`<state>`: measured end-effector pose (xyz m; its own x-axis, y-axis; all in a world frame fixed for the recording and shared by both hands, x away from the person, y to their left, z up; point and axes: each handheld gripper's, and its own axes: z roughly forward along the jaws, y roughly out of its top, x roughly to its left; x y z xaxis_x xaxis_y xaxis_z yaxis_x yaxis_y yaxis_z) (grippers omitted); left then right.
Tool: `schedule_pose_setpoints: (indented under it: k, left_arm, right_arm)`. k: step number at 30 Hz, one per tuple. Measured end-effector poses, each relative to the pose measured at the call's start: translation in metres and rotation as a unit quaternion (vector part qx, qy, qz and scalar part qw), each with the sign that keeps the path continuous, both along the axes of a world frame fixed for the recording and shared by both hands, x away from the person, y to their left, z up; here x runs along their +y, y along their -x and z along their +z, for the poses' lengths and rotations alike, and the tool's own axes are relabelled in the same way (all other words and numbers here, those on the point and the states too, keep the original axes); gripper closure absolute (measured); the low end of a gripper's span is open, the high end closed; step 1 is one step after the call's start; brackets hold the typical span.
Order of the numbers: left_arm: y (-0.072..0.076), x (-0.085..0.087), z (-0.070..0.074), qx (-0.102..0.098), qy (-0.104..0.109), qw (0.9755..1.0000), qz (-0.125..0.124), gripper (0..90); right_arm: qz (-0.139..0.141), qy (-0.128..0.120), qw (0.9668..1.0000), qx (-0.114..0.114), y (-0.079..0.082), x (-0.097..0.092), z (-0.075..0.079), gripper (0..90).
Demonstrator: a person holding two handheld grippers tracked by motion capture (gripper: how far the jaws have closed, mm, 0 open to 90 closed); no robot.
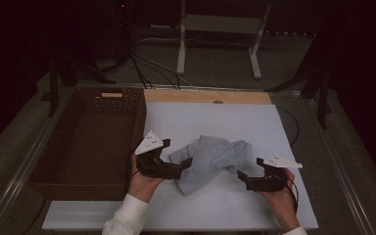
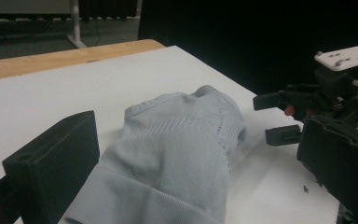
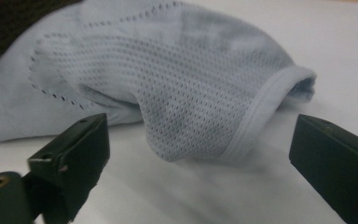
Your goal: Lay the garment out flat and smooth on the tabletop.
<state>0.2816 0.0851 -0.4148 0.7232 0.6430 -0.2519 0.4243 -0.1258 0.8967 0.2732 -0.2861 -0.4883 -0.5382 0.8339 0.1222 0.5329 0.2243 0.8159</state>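
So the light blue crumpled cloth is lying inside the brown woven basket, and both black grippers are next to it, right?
Not quite. The light blue crumpled cloth lies on the white table top, not inside the brown woven basket, which sits off to the left. The high view shows this. Both black grippers, left and right, are indeed next to it.

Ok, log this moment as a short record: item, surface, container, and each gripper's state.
item: light blue-grey garment, crumpled, mesh panel and hemmed edge facing the right gripper
surface: white table top
container: dark wicker basket, left of the garment, nothing seen inside
left gripper: jaws open, cloth between them, not pressed
right gripper: jaws open, beside the garment's right end, holding nothing
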Motion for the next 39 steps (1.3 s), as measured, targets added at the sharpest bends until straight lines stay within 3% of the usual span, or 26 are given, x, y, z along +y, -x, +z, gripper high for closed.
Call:
schedule_pose_setpoints:
  k: [9, 12, 14, 16, 18, 24, 28, 36, 39]
  left_arm:
    - [-0.001, 0.002, 0.000, 0.000, 0.003, 1.0000, 0.002, 0.1]
    - [-0.001, 0.002, 0.000, 0.000, 0.003, 1.0000, 0.003, 0.1]
    - [-0.001, 0.003, 0.000, 0.000, 0.002, 1.0000, 0.003, 0.1]
    - [-0.001, 0.003, 0.000, 0.001, 0.003, 1.0000, 0.004, 0.1]
    - [-0.001, 0.003, 0.000, 0.001, 0.003, 1.0000, 0.004, 0.1]
    - [-0.001, 0.003, 0.000, 0.001, 0.003, 1.0000, 0.004, 0.1]
    - [-0.001, 0.003, 0.000, 0.001, 0.004, 1.0000, 0.003, 0.1]
    - [-0.001, 0.003, 0.001, 0.000, 0.006, 1.0000, 0.004, 0.1]
    - [-0.001, 0.003, 0.000, 0.000, 0.006, 1.0000, 0.005, 0.1]
  right_arm:
    - [0.000, 0.034, 0.9987, 0.038, -0.014, 0.011, -0.009, 18.7]
    - [0.000, 0.047, 0.9973, 0.056, -0.018, 0.011, -0.013, 34.8]
    - [0.002, 0.051, 0.9967, 0.064, -0.020, 0.009, -0.013, 50.6]
    - [0.006, 0.054, 0.9964, 0.064, -0.021, 0.008, -0.011, 67.6]
    - [0.007, 0.053, 0.9970, 0.056, -0.022, 0.006, -0.007, 75.9]
    - [0.001, 0.083, 0.9965, 0.016, -0.027, 0.002, 0.009, 79.5]
    - [-0.012, 0.093, 0.9956, 0.004, -0.033, -0.003, 0.016, 79.5]
    - [-0.051, 0.105, 0.9932, 0.001, -0.045, -0.025, 0.018, 79.3]
    - [-0.064, 0.104, 0.9924, 0.017, -0.047, -0.032, 0.016, 74.4]
